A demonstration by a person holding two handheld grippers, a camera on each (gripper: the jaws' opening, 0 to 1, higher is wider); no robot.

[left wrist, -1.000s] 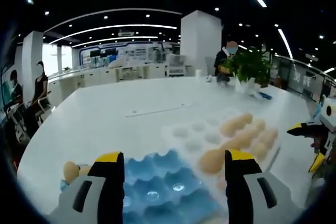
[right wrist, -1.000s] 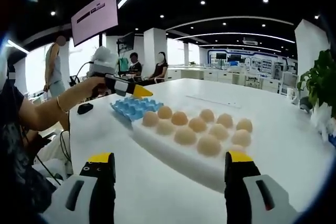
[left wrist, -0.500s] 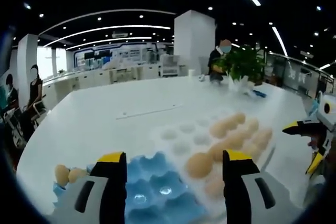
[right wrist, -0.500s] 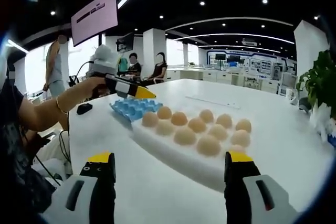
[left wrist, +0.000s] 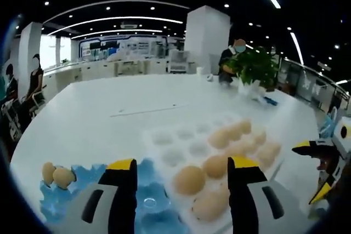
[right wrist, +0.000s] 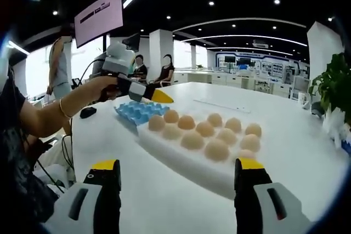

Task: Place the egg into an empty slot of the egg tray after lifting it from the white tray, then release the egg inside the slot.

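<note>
Egg, tan, smooth, oval | sits in near row of white moulded tray, directly ahead between jaws of left gripper | left gripper wide open, empty, nearer | blue dimpled egg tray just left of it | right gripper open, empty, farther back

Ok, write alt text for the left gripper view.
The open left gripper hovers over a white tray holding several eggs, beside a blue egg tray with two eggs at its far end. The right gripper shows at the right edge.
</note>
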